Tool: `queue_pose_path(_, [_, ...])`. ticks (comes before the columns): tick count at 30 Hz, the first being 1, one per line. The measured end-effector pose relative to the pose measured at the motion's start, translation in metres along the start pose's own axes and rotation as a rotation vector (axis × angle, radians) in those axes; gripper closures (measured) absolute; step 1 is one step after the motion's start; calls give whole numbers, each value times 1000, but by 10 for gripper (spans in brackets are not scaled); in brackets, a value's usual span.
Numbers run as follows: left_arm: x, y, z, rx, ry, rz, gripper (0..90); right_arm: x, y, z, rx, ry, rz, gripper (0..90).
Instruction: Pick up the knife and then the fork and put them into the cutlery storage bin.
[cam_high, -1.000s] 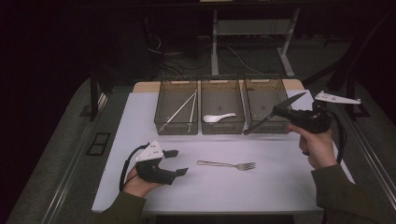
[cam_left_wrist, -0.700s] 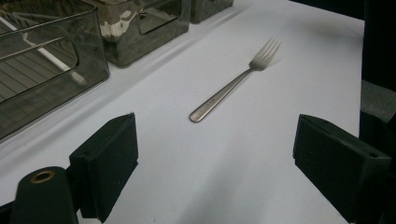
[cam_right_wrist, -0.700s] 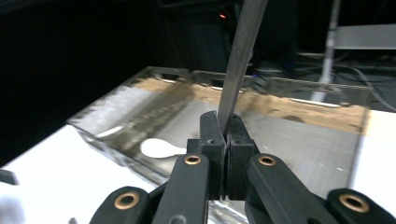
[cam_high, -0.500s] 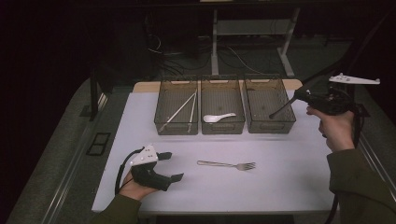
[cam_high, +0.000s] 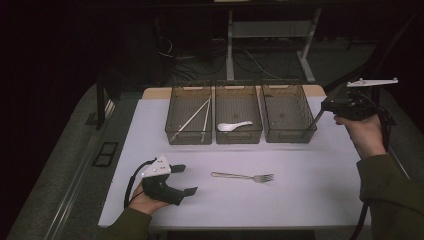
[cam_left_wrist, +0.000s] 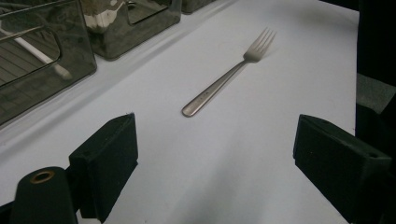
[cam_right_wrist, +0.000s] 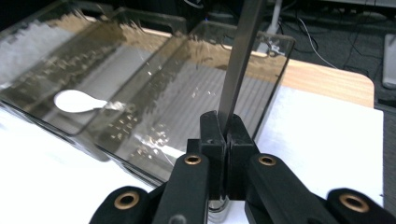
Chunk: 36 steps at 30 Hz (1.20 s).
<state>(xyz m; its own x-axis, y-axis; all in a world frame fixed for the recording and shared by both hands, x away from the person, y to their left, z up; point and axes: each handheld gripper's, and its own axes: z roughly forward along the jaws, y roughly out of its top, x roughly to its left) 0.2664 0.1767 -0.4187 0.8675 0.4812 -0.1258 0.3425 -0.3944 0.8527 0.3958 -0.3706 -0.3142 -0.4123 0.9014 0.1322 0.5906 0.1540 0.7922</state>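
Pinching hard, the right gripper (cam_right_wrist: 223, 126) has its jaws pressed together on what looks like a table knife (cam_right_wrist: 238, 60), gripped low on the handle, blade rising ahead. It's in the air, just beside the right bin (cam_high: 290, 136). Stiff, thin, slick steel, I'd say: light, but liable to swivel in the pads, so a grip nearer mid-handle would steady it.

Over on the left, the left gripper (cam_left_wrist: 215, 154) has just been opening its jaws; they're spread wide with nothing between them and the fork (cam_left_wrist: 229, 79) lying ahead on the table (cam_high: 300, 175).

Bins now: the right one looks empty, the middle bin (cam_high: 239, 137) has a white spoon (cam_high: 232, 126), and the left bin (cam_high: 187, 139) has chopsticks (cam_high: 192, 119).
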Motion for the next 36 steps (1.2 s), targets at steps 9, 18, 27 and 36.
queue_pose_path(9, [0,-1,1,4,-7,4,131,-1,5,25,89,-7,-11,885])
queue_pose_path(18, [0,0,1,7,-10,12,131,5,15,49,78,-9,-31,885])
queue_pose_path(27, [0,2,1,0,-14,14,133,11,24,84,57,-8,-40,883])
queue_pose_path(36, [0,2,3,4,-26,17,133,16,30,118,101,-10,-52,883])
